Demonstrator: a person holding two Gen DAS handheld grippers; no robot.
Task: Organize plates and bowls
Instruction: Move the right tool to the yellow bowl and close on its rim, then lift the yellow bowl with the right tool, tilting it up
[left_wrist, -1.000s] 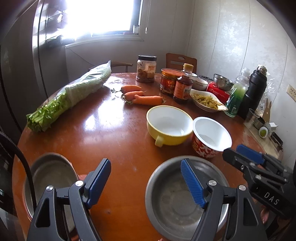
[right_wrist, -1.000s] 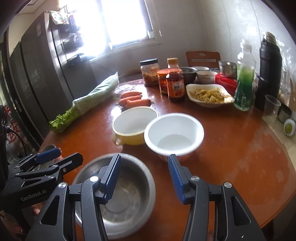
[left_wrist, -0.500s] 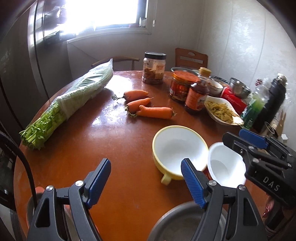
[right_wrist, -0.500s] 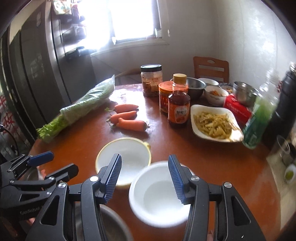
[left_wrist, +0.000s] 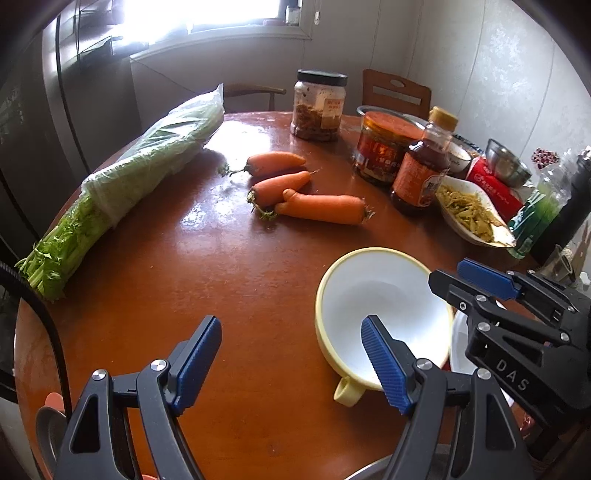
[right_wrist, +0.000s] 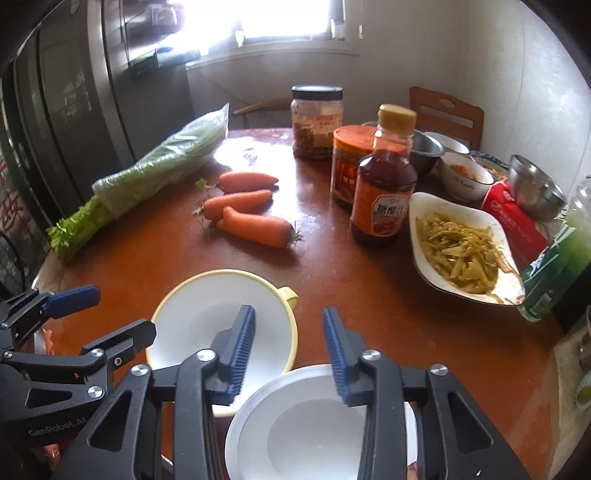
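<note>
A yellow bowl (left_wrist: 384, 306) with a white inside and a small handle sits on the round wooden table (left_wrist: 221, 280); it also shows in the right wrist view (right_wrist: 207, 317). A white bowl (right_wrist: 306, 424) sits beside it, close under my right gripper (right_wrist: 290, 354), which is open and empty above both bowls' rims. My left gripper (left_wrist: 291, 365) is open and empty, its right finger over the yellow bowl's near edge. A steel bowl's rim (left_wrist: 369, 470) peeks in at the bottom.
Three carrots (left_wrist: 295, 192), bagged celery (left_wrist: 147, 162), jars (left_wrist: 319, 107), a sauce bottle (right_wrist: 384, 181) and a dish of food (right_wrist: 461, 247) fill the far table. Steel bowls (right_wrist: 535, 188), a green bottle (left_wrist: 543, 206) and a red box stand at the far right. Another steel dish (left_wrist: 48, 432) lies near left.
Both grippers have moved forward over the table. The steel bowls have dropped out at the bottom and the yellow and white bowls now lie under the fingers. Both grippers stay open.
</note>
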